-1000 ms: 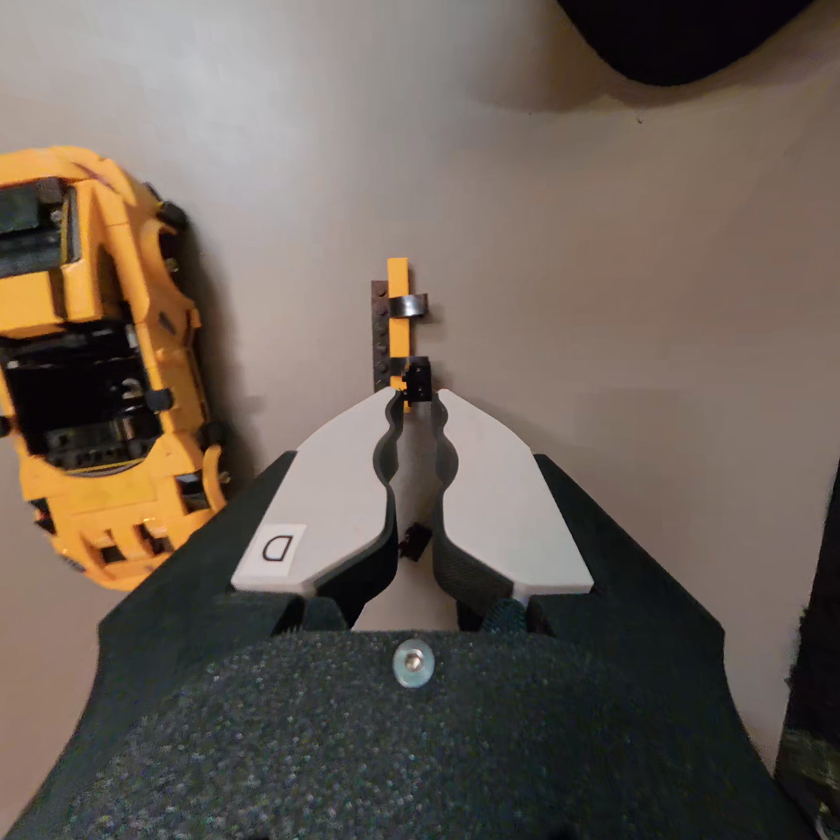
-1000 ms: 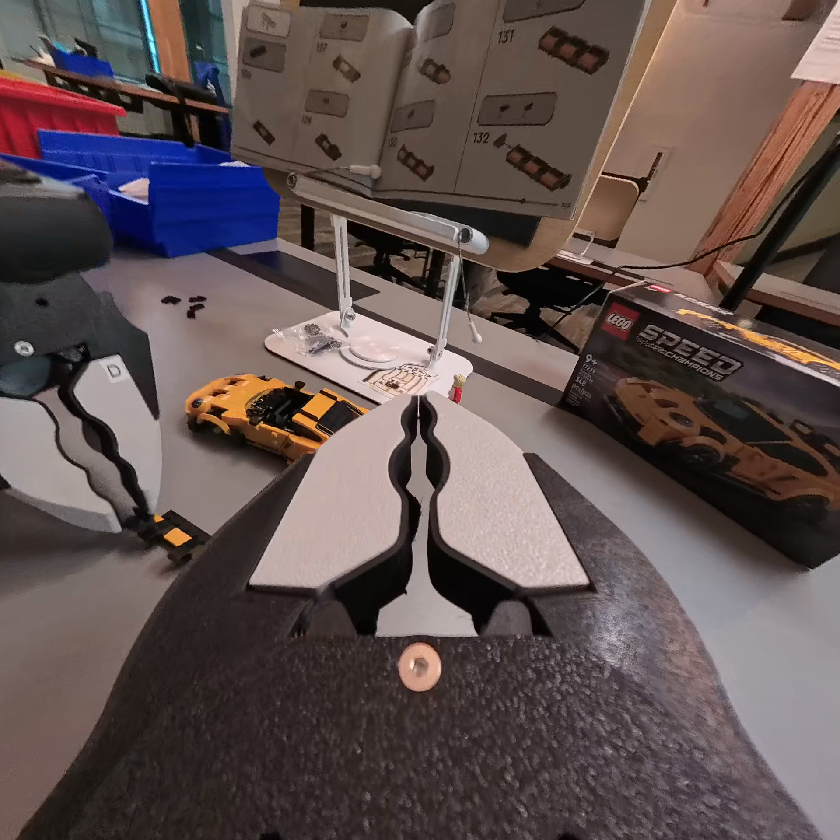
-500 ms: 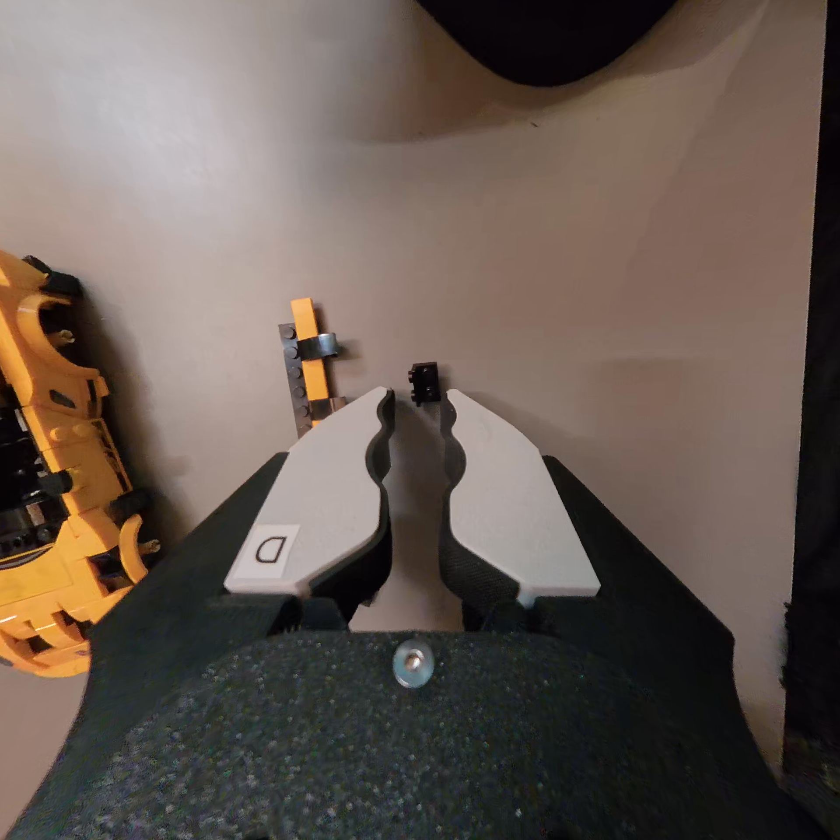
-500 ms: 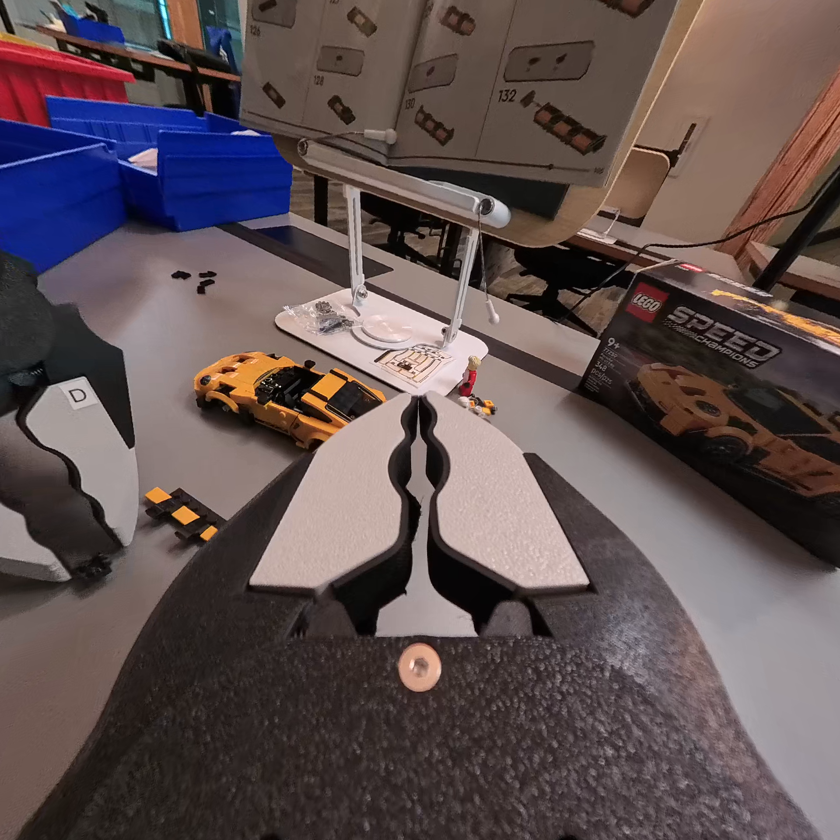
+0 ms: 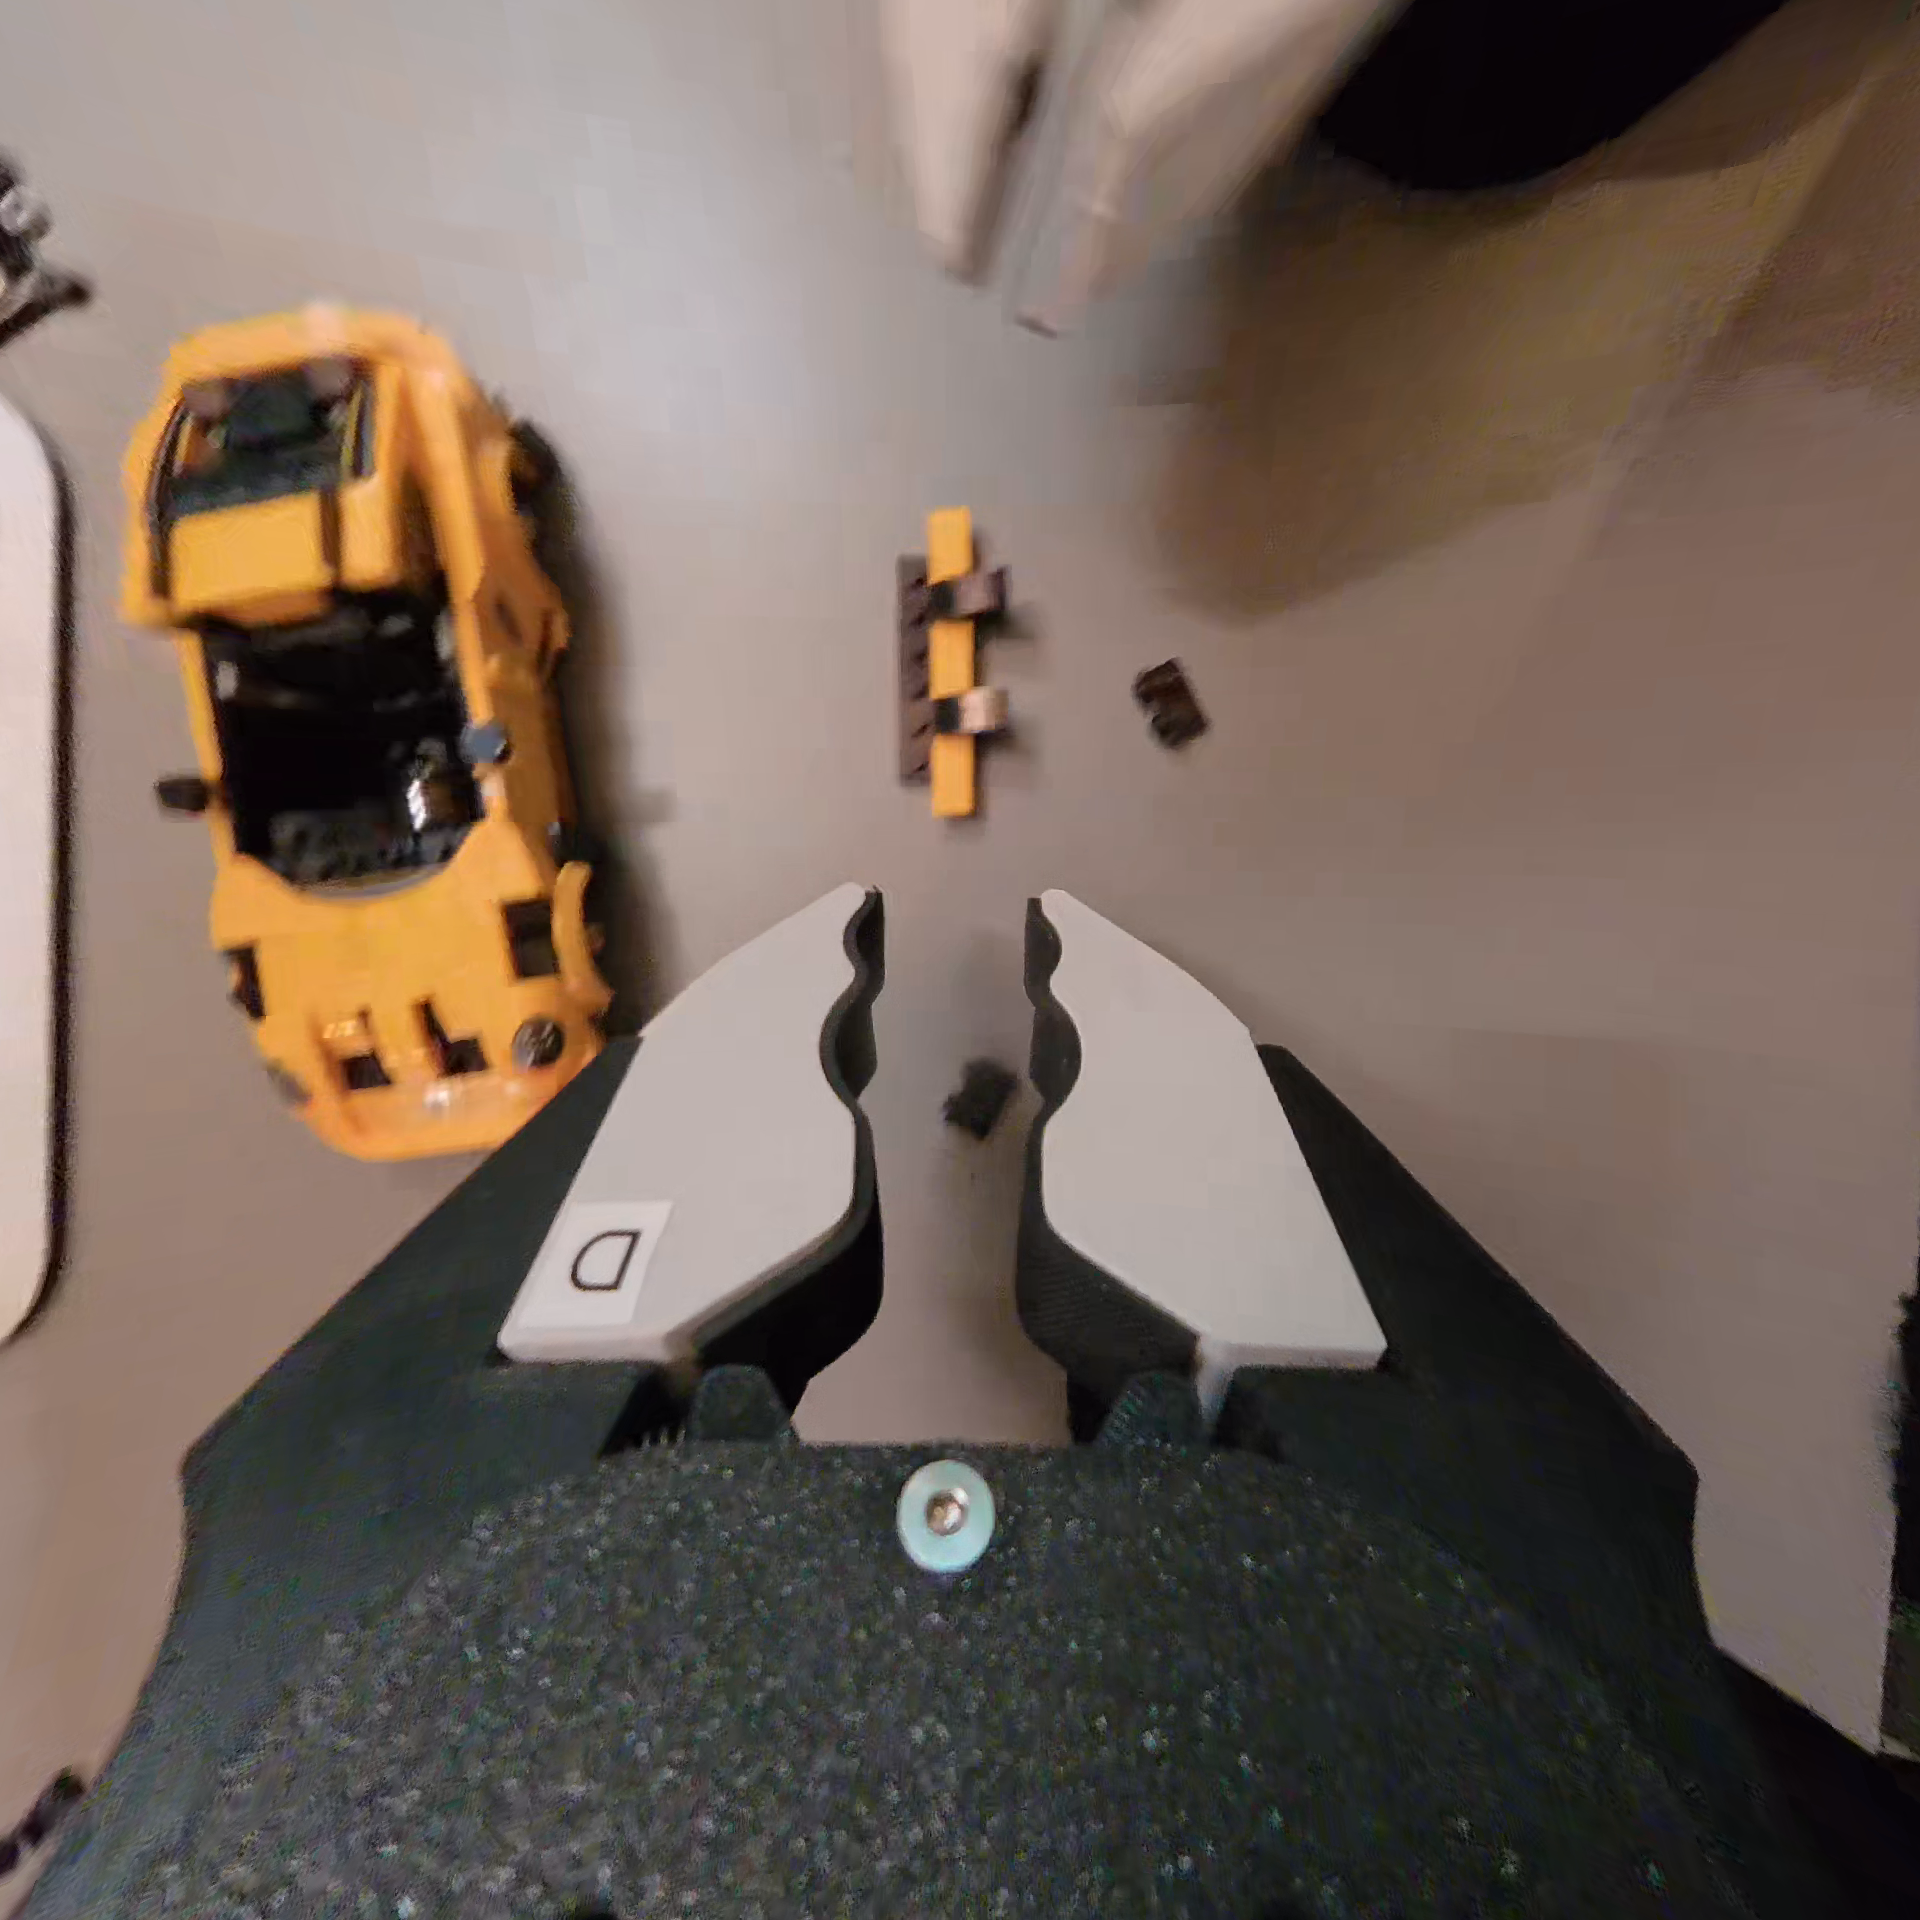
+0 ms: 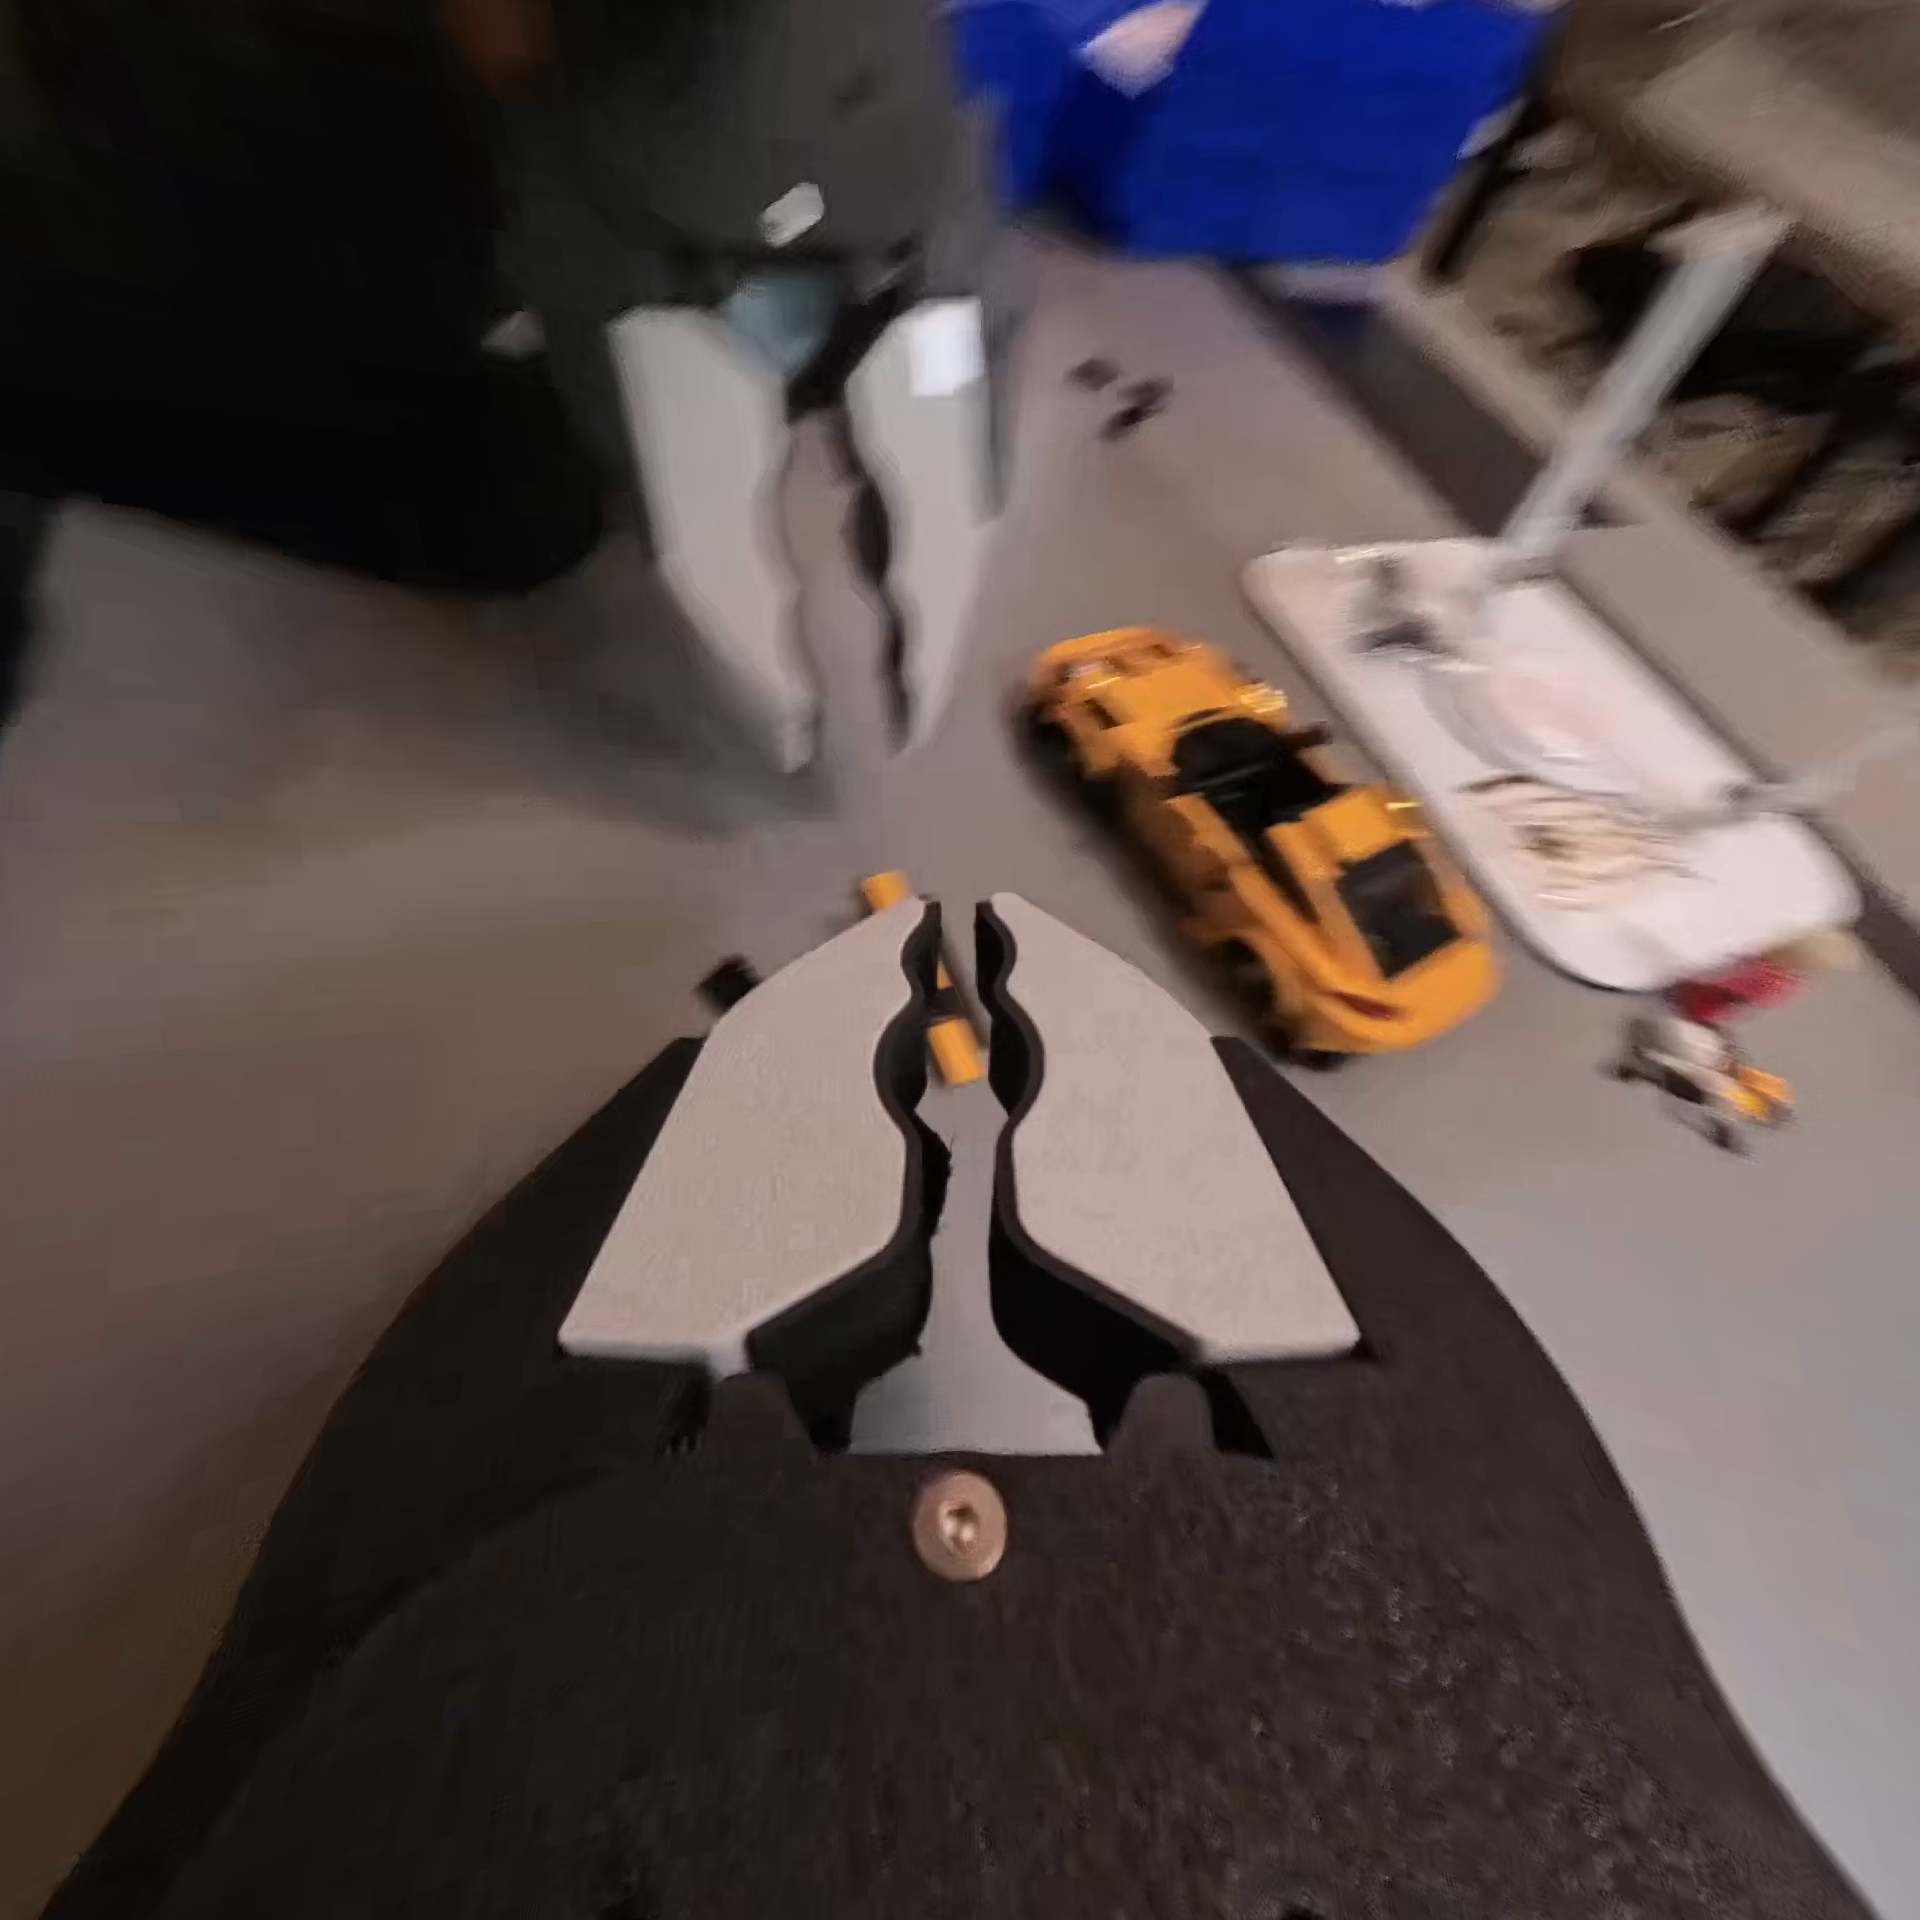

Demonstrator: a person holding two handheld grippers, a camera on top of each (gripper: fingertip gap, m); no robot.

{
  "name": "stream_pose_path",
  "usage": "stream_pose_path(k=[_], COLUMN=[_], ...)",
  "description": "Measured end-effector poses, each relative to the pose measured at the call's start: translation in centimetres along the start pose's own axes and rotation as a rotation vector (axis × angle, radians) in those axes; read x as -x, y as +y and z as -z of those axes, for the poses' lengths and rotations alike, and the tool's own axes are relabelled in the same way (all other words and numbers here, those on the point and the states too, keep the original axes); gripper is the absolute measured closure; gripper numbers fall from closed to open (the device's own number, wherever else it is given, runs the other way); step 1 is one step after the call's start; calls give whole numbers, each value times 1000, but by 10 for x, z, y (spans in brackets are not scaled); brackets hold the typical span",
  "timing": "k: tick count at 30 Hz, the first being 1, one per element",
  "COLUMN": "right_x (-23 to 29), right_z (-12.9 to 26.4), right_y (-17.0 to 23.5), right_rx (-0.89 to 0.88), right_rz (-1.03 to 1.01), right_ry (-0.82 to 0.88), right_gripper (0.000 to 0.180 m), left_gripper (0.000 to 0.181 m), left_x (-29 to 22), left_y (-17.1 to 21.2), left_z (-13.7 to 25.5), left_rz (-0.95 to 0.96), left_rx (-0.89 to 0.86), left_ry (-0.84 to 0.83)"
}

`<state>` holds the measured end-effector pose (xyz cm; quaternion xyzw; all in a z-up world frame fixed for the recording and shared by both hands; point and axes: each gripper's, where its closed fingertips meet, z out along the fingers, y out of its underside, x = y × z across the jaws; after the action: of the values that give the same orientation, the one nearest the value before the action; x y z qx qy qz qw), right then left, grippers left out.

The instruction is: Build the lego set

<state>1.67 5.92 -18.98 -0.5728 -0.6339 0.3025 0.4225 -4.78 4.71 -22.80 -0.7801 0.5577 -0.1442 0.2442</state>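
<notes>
The yellow lego car (image 5: 353, 727) lies on the grey table, left of a yellow-and-black strip sub-assembly (image 5: 951, 665). One small black piece (image 5: 1171, 701) lies right of the strip, and another (image 5: 980, 1096) lies on the table between my left fingers. My left gripper (image 5: 954, 904) is open and empty, above the table and short of the strip. My right gripper (image 6: 953, 909) hovers over the strip (image 6: 954, 1049), its jaws parted only a little and holding nothing. It shows blurred at the top of the left wrist view (image 5: 1039, 156). The left gripper (image 6: 852, 738) shows beyond it.
The white base of the instruction stand (image 6: 1558, 779) lies right of the car (image 6: 1247, 831). A red minifigure (image 6: 1725, 997) and small loose parts (image 6: 1704, 1070) lie near it. Blue bins (image 6: 1247, 125) stand at the back. Black pieces (image 6: 1122, 400) lie far off. My hands' fingertips stand some 9 cm from each other. The left tips stand about 6 cm off the small black piece (image 5: 1171, 701).
My left gripper has pulled back and up from the strip and opened wider. My right gripper has swung left and down over the strip, and its jaws have parted slightly.
</notes>
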Motion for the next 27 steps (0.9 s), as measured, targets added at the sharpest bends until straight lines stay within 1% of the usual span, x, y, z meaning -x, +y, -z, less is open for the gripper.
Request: stream_pose_path(k=[1,5,7,9,13,15,20,27], right_x=[12,42,47,49,52,54,51,19], right_z=[-6,-20,-26,-32,-40,-41,-33,-8], right_y=[4,17,30,35,37,40,43,54], right_rx=[52,207,304,352,381,401,437,429], right_rz=[25,87,115,129,138,139,171,28], right_ry=[-66,-248,-297,-321,-342,-345,-318,-195], right_gripper=[170,170,168,166,166,170,171,171], left_gripper=[155,156,158,159,157,156,160,154], left_x=[4,6,6,5,4,3,4,1], left_y=[6,19,19,14,8,6,2,0], left_z=[2,4,-2,-9,-22,-25,-29,-34], left_rz=[15,21,26,41,43,44,40,35], left_rx=[5,-15,-42,-78,-104,-112,-122,-112], left_ry=[-13,-5,1,16,8,16,1,7])
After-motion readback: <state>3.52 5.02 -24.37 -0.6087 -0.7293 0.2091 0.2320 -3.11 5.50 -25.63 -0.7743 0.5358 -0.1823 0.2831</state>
